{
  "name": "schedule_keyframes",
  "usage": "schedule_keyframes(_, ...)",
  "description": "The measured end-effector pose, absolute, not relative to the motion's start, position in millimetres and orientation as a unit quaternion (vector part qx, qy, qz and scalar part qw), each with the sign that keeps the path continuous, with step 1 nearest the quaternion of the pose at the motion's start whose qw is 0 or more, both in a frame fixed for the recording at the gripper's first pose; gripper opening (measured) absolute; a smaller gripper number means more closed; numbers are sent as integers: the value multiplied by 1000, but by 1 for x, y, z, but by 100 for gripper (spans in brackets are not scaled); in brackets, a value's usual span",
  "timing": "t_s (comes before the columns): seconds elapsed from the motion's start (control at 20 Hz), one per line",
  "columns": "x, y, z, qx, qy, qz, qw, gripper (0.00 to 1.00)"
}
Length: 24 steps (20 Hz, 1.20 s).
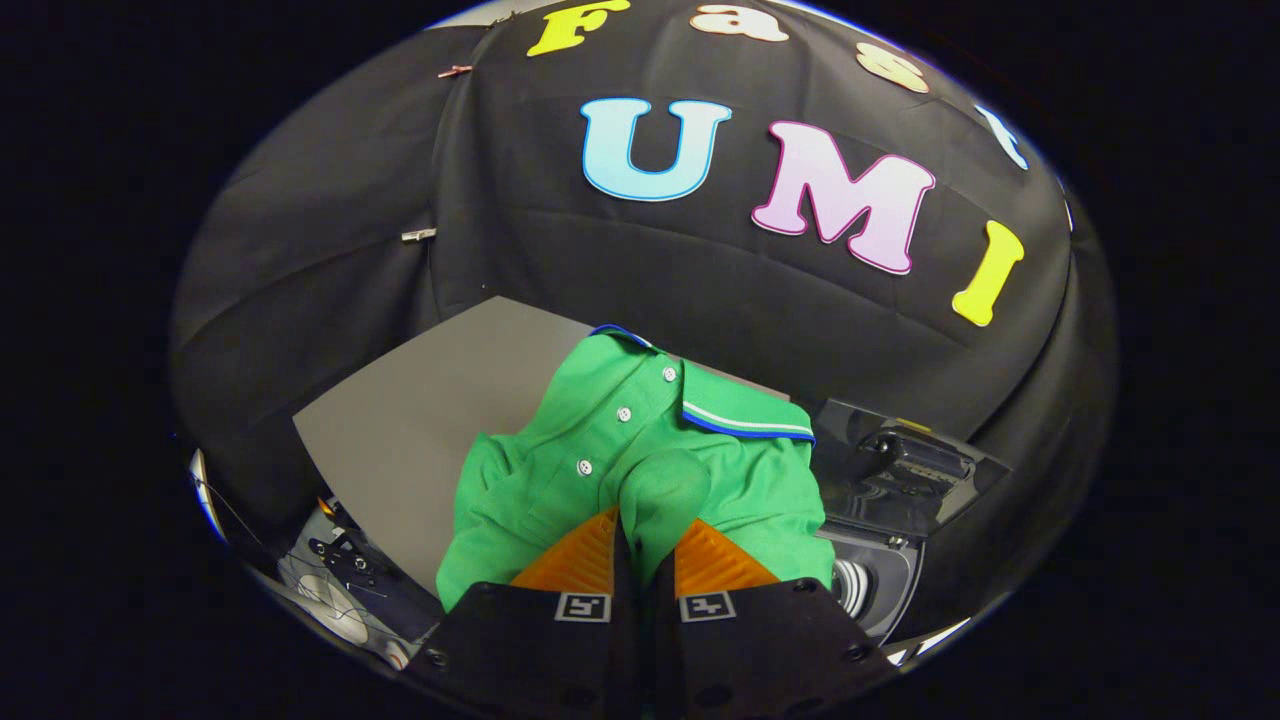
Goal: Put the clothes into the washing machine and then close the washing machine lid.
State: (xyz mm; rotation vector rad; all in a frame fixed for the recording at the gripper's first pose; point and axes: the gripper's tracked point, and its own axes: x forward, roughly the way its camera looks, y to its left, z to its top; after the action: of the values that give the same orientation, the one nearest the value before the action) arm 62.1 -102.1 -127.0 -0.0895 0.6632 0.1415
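Gripper view: the gripper (640, 545) has its two orange fingers (575, 560) drawn close together, both pressing on a fold of the green shirt (640, 450). The shirt hangs bunched from the fingers, collar and white buttons on the far side, lifted above the grey table (420, 420). The washer (880, 570) stands just off the table's right edge, its lid (905, 465) raised open and its drum opening visible beneath. The shirt sits beside the washer, not inside it.
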Motion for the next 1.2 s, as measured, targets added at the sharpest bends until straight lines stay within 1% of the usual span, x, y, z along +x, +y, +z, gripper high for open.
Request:
schedule_keyframes(0.25, 60, -150, -113, -6, 331, 65, 941, 10)
schedule_keyframes(0.55, 56, -232, -98, 15, 322, 41, 946, 10)
schedule_keyframes(0.95, 51, -336, -115, 41, 328, -1, 944, 10)
schedule_keyframes(1.2, 58, -382, -126, 59, 329, -10, 942, 10)
